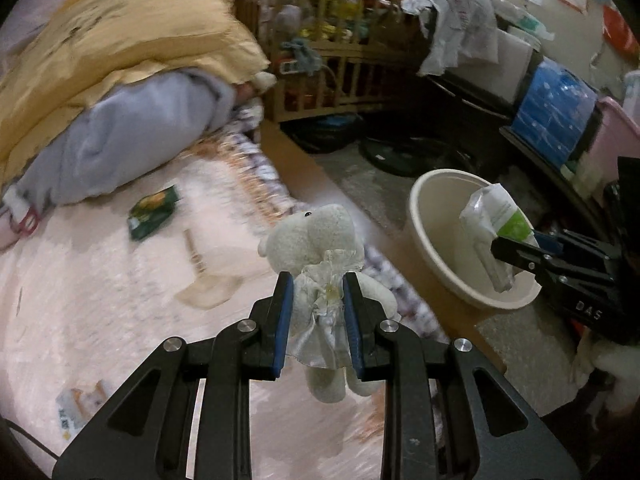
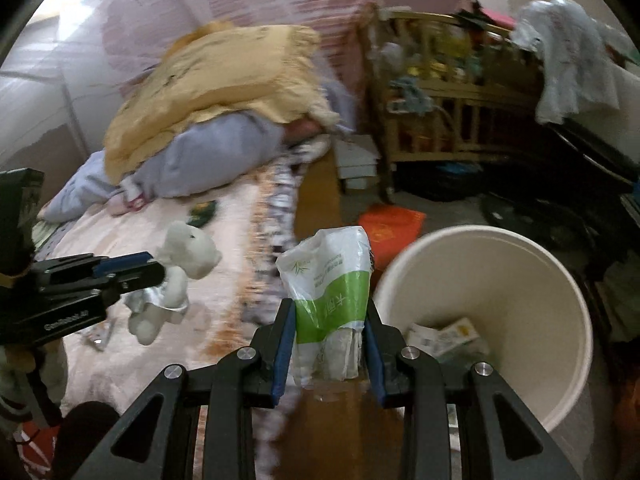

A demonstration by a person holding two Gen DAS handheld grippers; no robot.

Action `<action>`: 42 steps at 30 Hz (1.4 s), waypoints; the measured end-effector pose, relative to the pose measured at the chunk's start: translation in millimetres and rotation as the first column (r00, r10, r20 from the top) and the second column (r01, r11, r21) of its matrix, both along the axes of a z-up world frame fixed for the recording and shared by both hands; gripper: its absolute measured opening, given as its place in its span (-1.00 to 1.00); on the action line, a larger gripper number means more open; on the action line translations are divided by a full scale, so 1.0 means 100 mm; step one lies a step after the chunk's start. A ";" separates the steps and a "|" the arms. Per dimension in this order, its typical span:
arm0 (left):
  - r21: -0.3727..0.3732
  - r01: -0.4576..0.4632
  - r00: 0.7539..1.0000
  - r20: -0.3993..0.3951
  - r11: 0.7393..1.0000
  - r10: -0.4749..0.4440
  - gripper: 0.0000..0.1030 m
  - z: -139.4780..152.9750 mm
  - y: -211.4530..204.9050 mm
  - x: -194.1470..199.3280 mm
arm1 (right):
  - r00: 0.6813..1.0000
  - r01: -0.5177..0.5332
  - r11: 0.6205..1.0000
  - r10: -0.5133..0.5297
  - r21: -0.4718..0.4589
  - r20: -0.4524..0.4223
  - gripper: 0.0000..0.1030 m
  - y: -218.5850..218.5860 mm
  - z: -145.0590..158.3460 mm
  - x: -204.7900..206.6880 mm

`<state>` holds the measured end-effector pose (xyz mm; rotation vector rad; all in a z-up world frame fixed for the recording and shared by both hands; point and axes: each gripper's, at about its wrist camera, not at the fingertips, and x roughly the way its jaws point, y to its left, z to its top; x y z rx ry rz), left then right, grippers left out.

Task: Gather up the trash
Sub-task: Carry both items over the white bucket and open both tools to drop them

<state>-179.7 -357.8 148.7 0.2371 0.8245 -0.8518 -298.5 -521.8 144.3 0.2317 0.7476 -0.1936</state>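
Plastic wrapper (image 2: 328, 280), white with a green band, stands upright between the blue pads of the right tongs (image 2: 329, 344), which are clamped on its lower half; its long axis runs straight up along the fingers, the crumpled open end on top. It hangs just beside the rim of a cream waste bin (image 2: 560, 364), to the bin's left, above the brown strip between bed and bin. From the left wrist view the same wrapper (image 1: 496, 224) appears over the mouth of the bin (image 1: 432, 216), tilted, with its lower end sloping down toward the near rim. Inside the bin, some paper scraps (image 2: 444, 336) lie at the bottom.

The left tongs (image 1: 318, 320) are closed on a small white plush toy (image 1: 320, 256) in a shiny skirt, gripping it round the waist; its head points away from the camera and its legs dangle down toward it. It hangs over the edge of the bed (image 1: 100, 300), which is covered in a pale pink fuzzy blanket. A dark green snack packet (image 1: 154, 212) lies flat on that blanket, well apart from the toy. Farther back a yellow quilt (image 1: 120, 40) is heaped on a grey-blue bundle (image 1: 120, 144). Beyond the bed's corner stands a wooden crib (image 1: 324, 56) crowded with things, and a white cloth (image 1: 456, 20) is draped over dark furniture to its right. The floor around the bin is cluttered and dim.
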 end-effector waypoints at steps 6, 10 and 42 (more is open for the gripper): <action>0.018 0.051 0.998 0.020 0.999 -0.052 -0.56 0.00 -0.39 -0.13 | 0.996 0.090 0.995 -0.090 0.034 -0.010 -0.40 -0.41 -0.11 -0.16; 0.032 0.074 0.997 0.029 0.997 -0.075 -0.56 -0.02 -0.60 -0.19 | 0.992 0.127 0.990 -0.127 0.058 -0.011 -0.40 -0.59 -0.18 -0.26; -0.039 0.180 0.973 -0.141 0.983 -0.184 -0.51 -0.26 -1.75 -0.21 | 0.961 0.276 0.958 -0.273 0.075 -0.041 -0.40 -1.12 -0.38 -0.41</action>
